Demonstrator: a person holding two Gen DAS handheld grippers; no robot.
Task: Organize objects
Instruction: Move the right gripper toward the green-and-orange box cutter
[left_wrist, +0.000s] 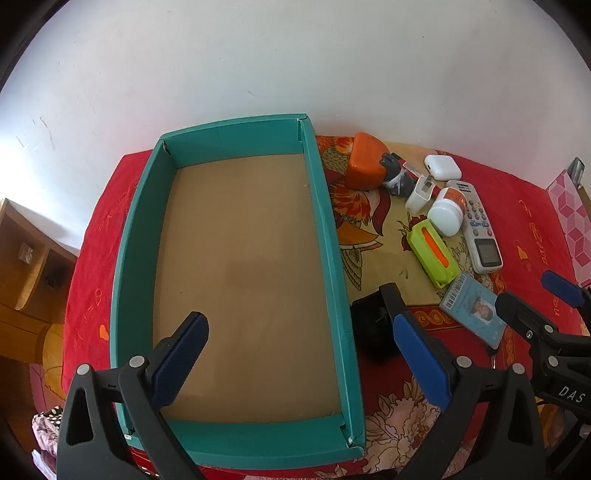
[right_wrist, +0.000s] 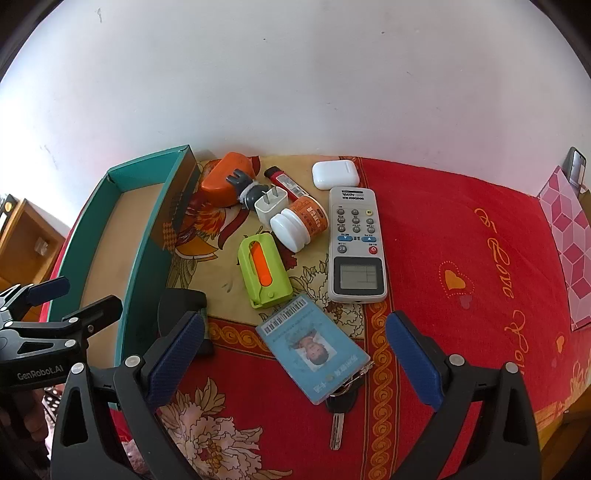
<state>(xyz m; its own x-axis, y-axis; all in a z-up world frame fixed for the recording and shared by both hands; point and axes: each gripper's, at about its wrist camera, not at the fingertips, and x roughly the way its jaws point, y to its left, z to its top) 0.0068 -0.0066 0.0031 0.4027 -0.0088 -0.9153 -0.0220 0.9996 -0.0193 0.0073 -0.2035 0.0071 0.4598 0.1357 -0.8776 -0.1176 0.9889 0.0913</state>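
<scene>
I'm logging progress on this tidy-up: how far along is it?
Nothing looks done yet: the teal box holds nothing. Nothing is in hand either; the left tongs and right tongs are both open. Still left on the cloth beside the box: the remote, earbud case, pill bottle, charger plug, green holder, orange case and ID card.

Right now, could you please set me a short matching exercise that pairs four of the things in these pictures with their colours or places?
Things:
1. box
2. remote control
3. earbud case
4. ID card

Descriptions:
A. light blue, with keys attached
B. teal walls, nothing inside
C. white, nearest the wall
D. grey-white, with buttons and a screen

Pairs: 1-B, 2-D, 3-C, 4-A
</scene>
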